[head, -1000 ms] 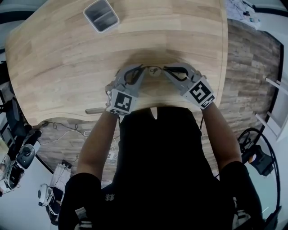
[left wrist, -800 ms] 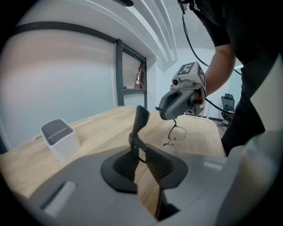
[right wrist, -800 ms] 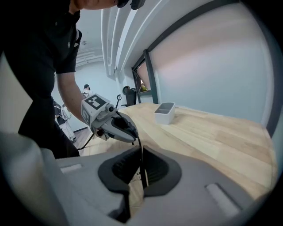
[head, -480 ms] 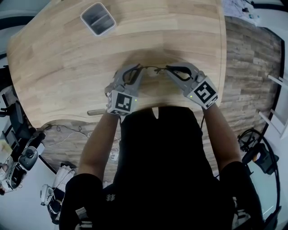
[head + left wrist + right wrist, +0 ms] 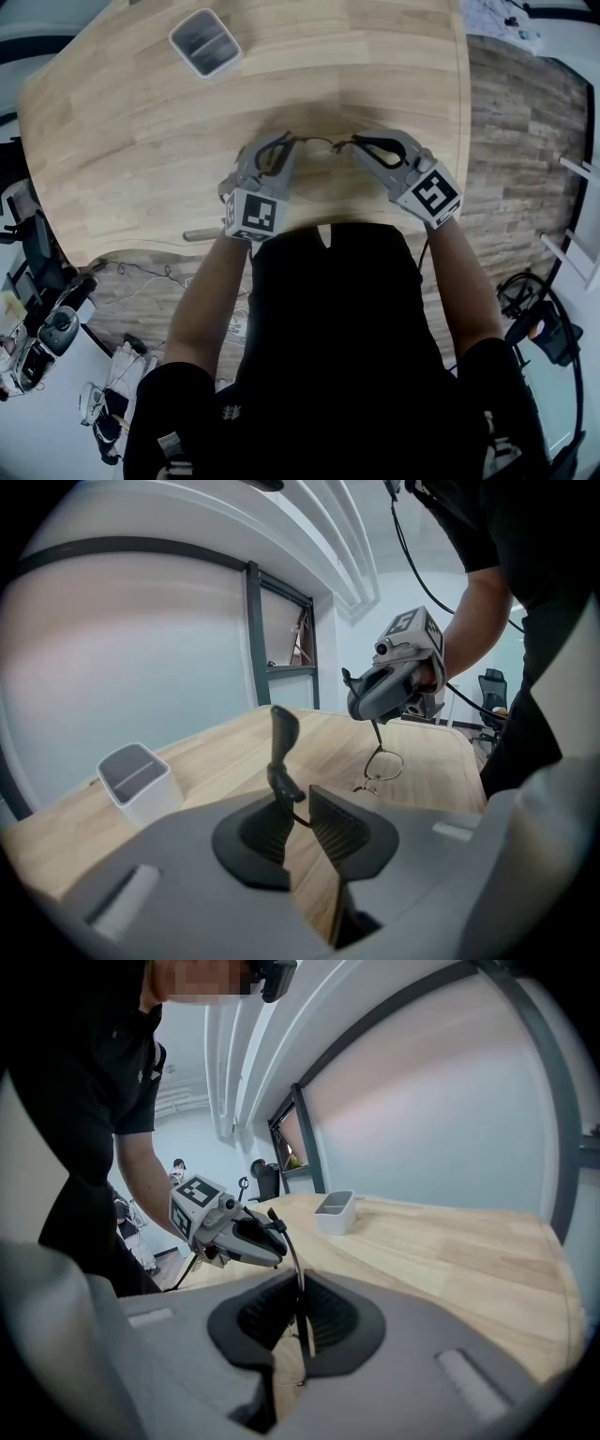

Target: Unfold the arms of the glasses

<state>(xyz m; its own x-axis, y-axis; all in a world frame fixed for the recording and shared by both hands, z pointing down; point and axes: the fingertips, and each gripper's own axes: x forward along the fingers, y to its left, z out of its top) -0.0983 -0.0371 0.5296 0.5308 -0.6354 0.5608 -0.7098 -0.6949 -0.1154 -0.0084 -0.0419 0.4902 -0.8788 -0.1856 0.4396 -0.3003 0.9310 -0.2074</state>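
Glasses: thin wire-framed glasses (image 5: 323,143) are held above the table (image 5: 141,122), at 12 o'clock from the person's chest, strung between the two tongs.
Left side: the left gripper (image 5: 281,152) sits at 9 o'clock of the glasses. Its jaws have just been opening and stand apart, with the dark temple tip (image 5: 281,731) lying slack across the gap, not pinched.
Right side: the right gripper (image 5: 364,145) sits at 3 o'clock, its jaws closed on the other arm's temple wire (image 5: 298,1283).
Frame: the lens frame (image 5: 382,766) hangs just below the right gripper.
Handling: likely very light and springy. The wire bends easily and may slip in the pads, and the hinges look fragile.
Hold: best on the thicker tip or near a hinge, never on the lenses.
Elsewhere: a white bin (image 5: 208,39) stands at 11 o'clock, well apart.
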